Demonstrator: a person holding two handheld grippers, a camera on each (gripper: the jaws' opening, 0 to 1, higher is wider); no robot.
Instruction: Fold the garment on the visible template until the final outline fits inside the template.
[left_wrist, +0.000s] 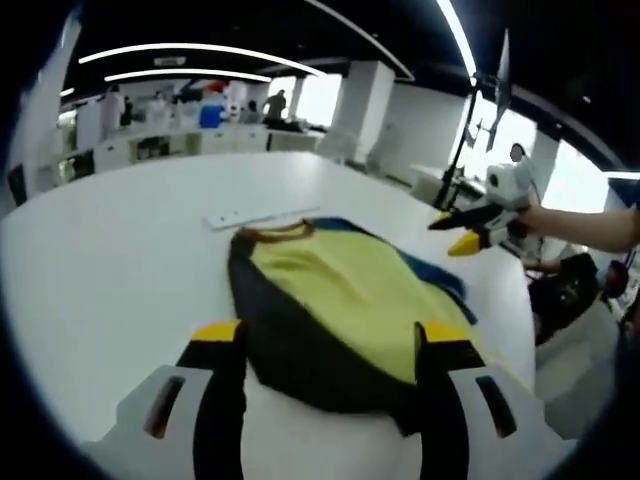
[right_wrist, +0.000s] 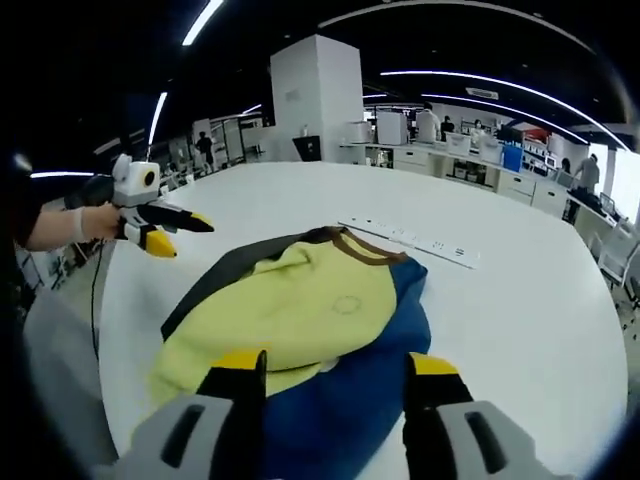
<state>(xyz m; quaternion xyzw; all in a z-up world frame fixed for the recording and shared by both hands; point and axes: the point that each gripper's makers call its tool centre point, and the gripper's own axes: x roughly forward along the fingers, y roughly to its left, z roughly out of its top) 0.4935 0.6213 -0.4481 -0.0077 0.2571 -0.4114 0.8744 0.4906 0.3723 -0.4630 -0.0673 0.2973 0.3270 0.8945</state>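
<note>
A yellow, blue and dark-panelled garment (right_wrist: 300, 320) lies rumpled on a large white table (right_wrist: 520, 300), roughly in the middle of the tabletop. Its front is pale yellow with a faint round mark near the chest, one side panel is bright blue, the other is black or very dark (the exact shade is hard to tell), and a brown ribbed collar sits at the end nearest a long white power strip (right_wrist: 408, 240) lying on the table just beyond it. In the left gripper view the same garment (left_wrist: 330, 290) shows its dark side nearest the camera, with a strip of blue peeking out along the far edge and the power strip (left_wrist: 262, 216) past the collar. The left gripper (left_wrist: 330, 345) hangs over the near edge of the cloth with its yellow-tipped jaws spread wide and nothing between them. The right gripper (right_wrist: 335, 375) likewise hovers above the blue and yellow fabric, its jaws wide apart and holding nothing. Each gripper also appears in the other's view, held in a hand off the table's edge.
</note>
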